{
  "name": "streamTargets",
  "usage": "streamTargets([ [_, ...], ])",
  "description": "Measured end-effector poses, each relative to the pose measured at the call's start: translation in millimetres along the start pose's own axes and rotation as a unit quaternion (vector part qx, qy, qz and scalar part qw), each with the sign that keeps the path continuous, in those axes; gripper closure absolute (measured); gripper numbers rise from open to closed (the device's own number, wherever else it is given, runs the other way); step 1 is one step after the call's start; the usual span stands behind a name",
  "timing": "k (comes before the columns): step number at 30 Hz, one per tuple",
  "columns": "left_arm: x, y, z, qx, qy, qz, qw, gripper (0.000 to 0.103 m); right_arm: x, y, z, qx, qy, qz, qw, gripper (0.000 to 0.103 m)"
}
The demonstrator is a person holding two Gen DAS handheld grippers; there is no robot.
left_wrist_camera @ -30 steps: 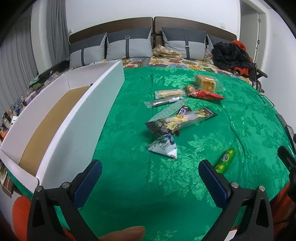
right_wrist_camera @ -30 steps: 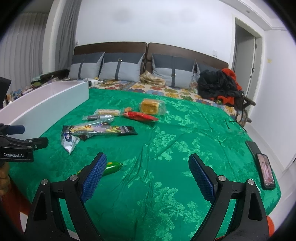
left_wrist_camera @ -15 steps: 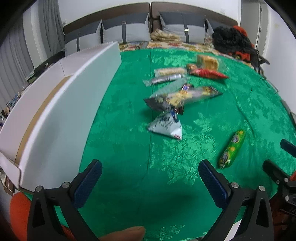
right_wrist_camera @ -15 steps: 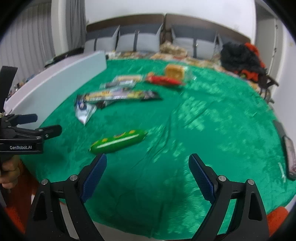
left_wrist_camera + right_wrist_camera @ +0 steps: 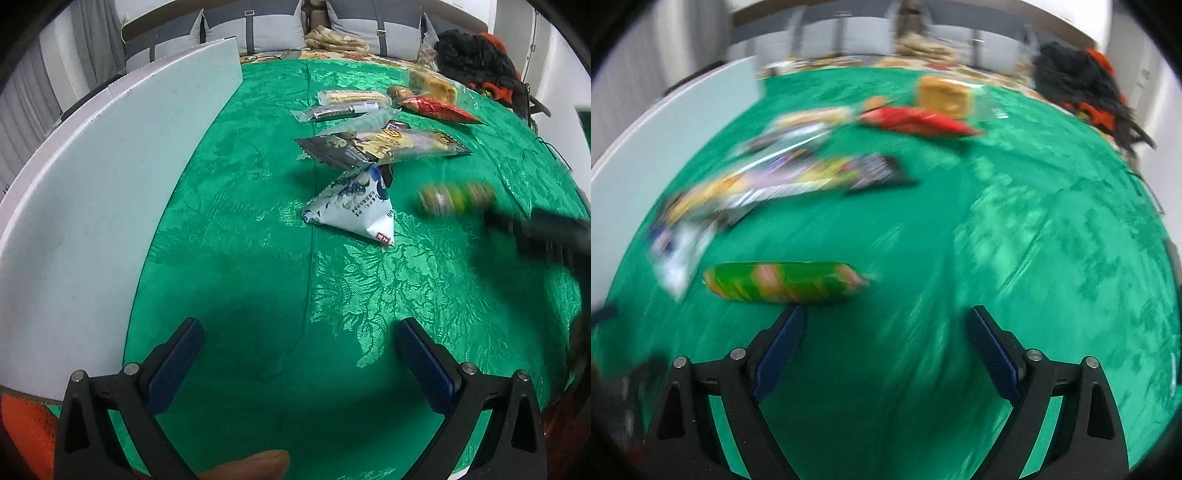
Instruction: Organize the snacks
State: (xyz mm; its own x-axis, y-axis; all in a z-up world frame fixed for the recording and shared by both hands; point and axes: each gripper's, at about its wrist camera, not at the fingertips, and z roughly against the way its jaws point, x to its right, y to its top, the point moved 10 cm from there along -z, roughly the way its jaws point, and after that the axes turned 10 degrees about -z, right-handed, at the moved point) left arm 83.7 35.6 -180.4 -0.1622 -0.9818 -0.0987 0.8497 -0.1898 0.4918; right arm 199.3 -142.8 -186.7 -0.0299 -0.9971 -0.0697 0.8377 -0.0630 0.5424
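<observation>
R-wrist view all smeared; green snack [image 5: 783, 282] blurred, label unreadable.

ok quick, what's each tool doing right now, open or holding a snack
Left tool: open, holding nothing, above bare green cloth.
Right tool: open, holding nothing; the green sausage-shaped snack lies just ahead of its left fingertip.

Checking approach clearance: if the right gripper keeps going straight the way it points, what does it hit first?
Probably the green sausage-shaped snack. It lies just ahead of the open right gripper, off toward its left finger, not centred. Between the fingers only the green cloth shows. The picture is blurred, so depth is uncertain.
</observation>
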Motion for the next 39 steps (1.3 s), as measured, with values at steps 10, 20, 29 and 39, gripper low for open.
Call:
streamTargets([
  [10, -0.2, 2.1, -2.9, -0.001, -0.009, 0.007, 0.9999, 0.000, 46.5, -9.2, 13.0, 0.022, -0.038, -0.040, 0.998, 0.011],
  [20, 0.0, 2.5, -2.5, 0.011, -0.008, 0.004, 0.9999, 0.000, 53.1, 7.9, -0.5, 0.022, -0.017, -0.039, 0.999, 0.011],
  [29, -0.9, 5.5, -2.7, -0.019, -0.029, -0.003, 0.9994, 0.001, 52.0, 10.7, -4.7, 0.036, 0.000, -0.025, 0.999, 0.009],
  [39, 36.5, 128.3, 9.3, 0.012, -0.118, -0.139, 0.9831, 0.006, 51.5, 11.0, -5.5, 0.037, 0.000, -0.024, 0.999, 0.009],
])
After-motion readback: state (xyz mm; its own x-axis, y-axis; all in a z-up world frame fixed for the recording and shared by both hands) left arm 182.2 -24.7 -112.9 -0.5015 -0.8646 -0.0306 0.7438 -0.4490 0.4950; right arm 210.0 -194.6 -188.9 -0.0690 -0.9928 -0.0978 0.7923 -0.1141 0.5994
